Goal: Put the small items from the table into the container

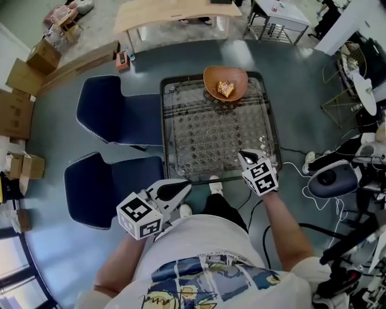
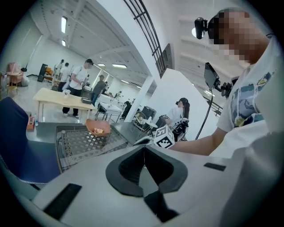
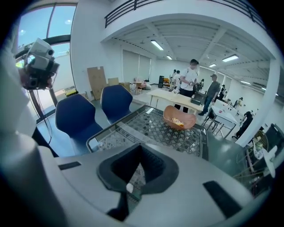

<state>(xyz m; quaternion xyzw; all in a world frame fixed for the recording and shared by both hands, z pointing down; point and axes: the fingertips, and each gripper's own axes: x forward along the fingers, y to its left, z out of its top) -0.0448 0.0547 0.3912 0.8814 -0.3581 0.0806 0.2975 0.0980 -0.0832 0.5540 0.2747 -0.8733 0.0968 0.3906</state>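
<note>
An orange bowl (image 1: pixel 225 83) with yellow-orange bits in it stands at the far edge of the glass-topped table (image 1: pixel 164 121). A few small pale pieces (image 1: pixel 263 142) lie by the table's right edge. My right gripper (image 1: pixel 243 156) hovers over the table's near right corner, jaws shut (image 3: pixel 141 146). A tiny white bit (image 3: pixel 129 187) shows low in its jaw gap; I cannot tell whether it is gripped. My left gripper (image 1: pixel 184 188) is off the table's near left corner, jaws shut (image 2: pixel 144 147) and empty. The bowl (image 2: pixel 98 127) (image 3: pixel 179 117) is far from both.
Two blue chairs (image 1: pixel 114 111) (image 1: pixel 102 188) stand left of the table. A wooden table (image 1: pixel 175 12) is beyond it, with cardboard boxes (image 1: pixel 24 90) at far left. Cables and equipment (image 1: pixel 332 178) crowd the floor at right. People stand in the background (image 3: pixel 191 77).
</note>
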